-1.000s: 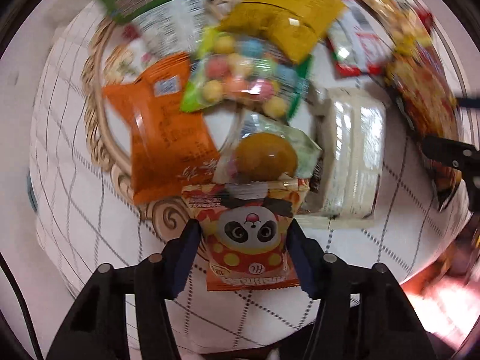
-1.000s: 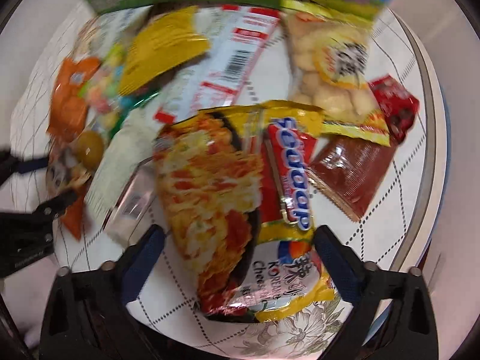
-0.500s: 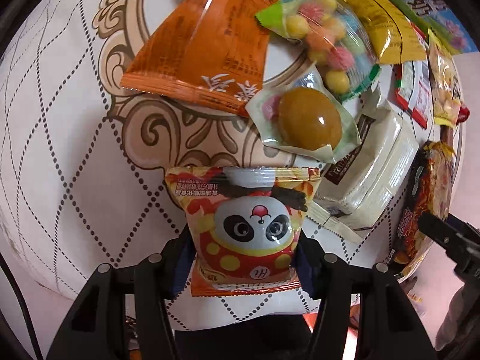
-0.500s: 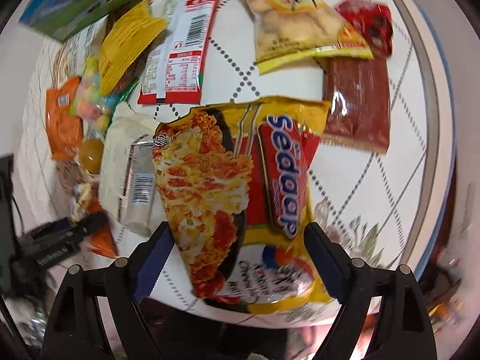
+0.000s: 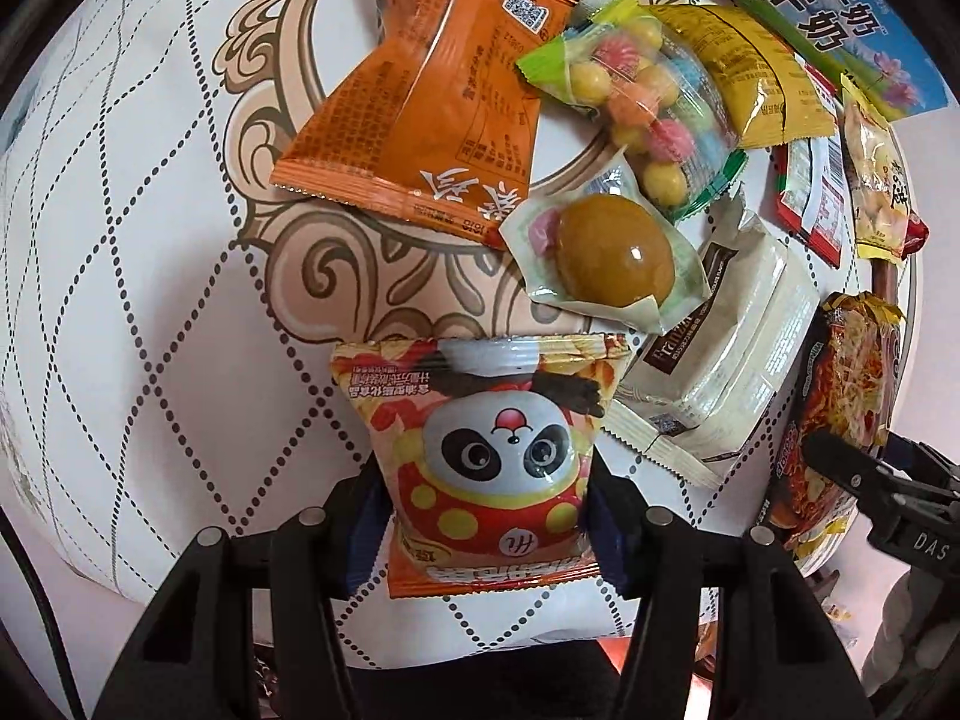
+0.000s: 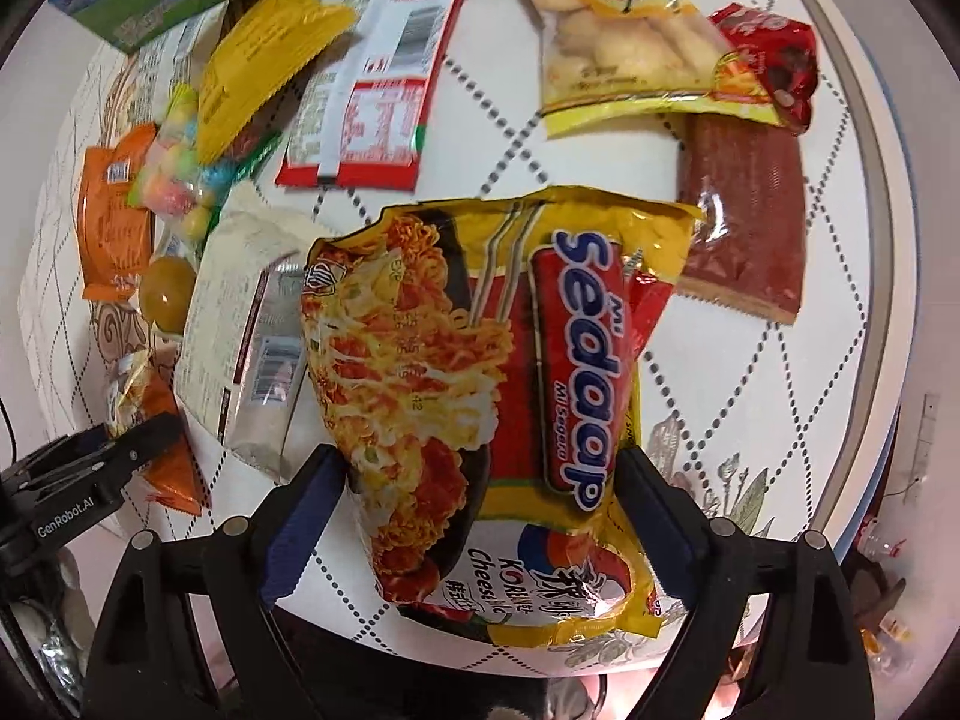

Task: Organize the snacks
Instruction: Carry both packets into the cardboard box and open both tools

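Note:
My left gripper (image 5: 483,504) is shut on a panda snack packet (image 5: 486,450) and holds it over the near edge of the round table (image 5: 150,300). My right gripper (image 6: 480,480) is shut on a yellow Sedaap noodle packet (image 6: 498,372), its jaws pressing both sides; that packet also shows at the right of the left wrist view (image 5: 840,408). The left gripper shows at the lower left of the right wrist view (image 6: 90,468).
Several snacks lie on the table: an orange packet (image 5: 432,96), a candy-ball bag (image 5: 642,108), a wrapped brown egg (image 5: 612,252), a white packet (image 5: 720,372), a yellow sachet (image 5: 756,72), a red-brown packet (image 6: 744,222), a chips bag (image 6: 624,36). The table edge (image 6: 888,240) curves at right.
Both grippers have pulled back toward the near table edge with their packets held; the snack pile now sits farther from them. The noodle packet is gripped more tightly.

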Demonstrator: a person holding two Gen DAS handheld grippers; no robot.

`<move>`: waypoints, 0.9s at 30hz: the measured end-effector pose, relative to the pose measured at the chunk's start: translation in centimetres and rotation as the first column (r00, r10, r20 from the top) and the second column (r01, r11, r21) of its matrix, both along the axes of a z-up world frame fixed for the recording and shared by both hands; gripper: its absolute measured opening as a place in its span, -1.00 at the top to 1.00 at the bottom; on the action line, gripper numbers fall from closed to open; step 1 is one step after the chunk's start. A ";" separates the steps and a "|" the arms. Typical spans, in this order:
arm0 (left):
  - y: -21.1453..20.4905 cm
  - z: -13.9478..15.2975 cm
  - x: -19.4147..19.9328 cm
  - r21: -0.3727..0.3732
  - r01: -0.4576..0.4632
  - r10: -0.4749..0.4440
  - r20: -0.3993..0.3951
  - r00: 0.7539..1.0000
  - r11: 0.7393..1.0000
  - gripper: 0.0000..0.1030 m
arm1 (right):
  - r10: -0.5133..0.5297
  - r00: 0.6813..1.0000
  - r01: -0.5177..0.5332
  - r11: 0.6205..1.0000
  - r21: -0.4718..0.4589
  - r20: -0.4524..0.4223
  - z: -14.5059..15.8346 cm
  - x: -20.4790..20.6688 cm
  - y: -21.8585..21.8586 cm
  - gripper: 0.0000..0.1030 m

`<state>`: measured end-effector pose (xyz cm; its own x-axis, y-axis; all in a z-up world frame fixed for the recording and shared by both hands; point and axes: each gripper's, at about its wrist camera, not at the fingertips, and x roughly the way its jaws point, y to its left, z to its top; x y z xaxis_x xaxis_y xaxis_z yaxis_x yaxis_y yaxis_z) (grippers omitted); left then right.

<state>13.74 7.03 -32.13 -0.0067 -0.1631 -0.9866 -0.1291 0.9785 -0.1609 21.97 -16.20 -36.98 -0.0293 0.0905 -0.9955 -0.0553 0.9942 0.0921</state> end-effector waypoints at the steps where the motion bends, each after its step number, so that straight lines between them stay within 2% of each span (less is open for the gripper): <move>1: -0.3 0.1 -0.1 0.003 0.000 0.000 0.003 1.000 1.000 -0.06 | 0.005 1.000 -0.005 1.000 -0.014 0.000 0.3 0.3 0.5 -0.85; 6: -1.2 -0.1 0.5 0.020 0.023 -0.023 0.020 1.000 1.000 0.04 | 0.033 0.999 -0.031 0.994 -0.103 0.011 -0.8 0.0 2.3 -0.86; 9: -1.2 1.3 0.5 0.020 0.029 -0.030 0.028 0.999 0.999 0.06 | -0.007 0.999 0.011 0.994 -0.113 0.034 -0.7 -0.5 2.4 -0.74; 13: 0.3 3.3 0.0 0.023 0.039 -0.040 0.052 0.998 0.999 0.08 | -0.089 0.995 0.091 0.994 -0.058 0.038 -0.3 -1.4 1.8 -0.74; 17: 1.5 4.5 -0.6 0.020 0.033 -0.034 0.055 0.998 0.999 0.10 | -0.126 0.991 0.129 0.990 -0.056 0.046 -0.1 -2.4 1.2 -0.73; 20: 1.8 5.9 -1.0 0.016 0.037 -0.038 0.067 0.997 0.999 0.10 | -0.147 0.988 0.148 0.989 -0.014 0.055 0.5 -3.3 1.4 -0.71; 23: 1.7 8.4 -1.6 -0.001 0.043 -0.043 0.092 0.995 0.999 0.11 | -0.154 0.985 0.151 0.988 0.036 0.076 2.4 -3.9 1.3 -0.71; 27: 1.4 13.4 -1.3 -0.043 0.045 -0.038 0.144 0.989 0.998 0.11 | -0.142 0.983 0.131 0.986 0.098 0.115 5.6 -3.4 0.8 -0.71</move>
<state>12.43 8.39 -18.71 0.1265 -0.2104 -0.9694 -0.0610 0.9737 -0.2193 18.57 -15.37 -31.37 0.1095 0.1742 -0.9786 0.0646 0.9812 0.1819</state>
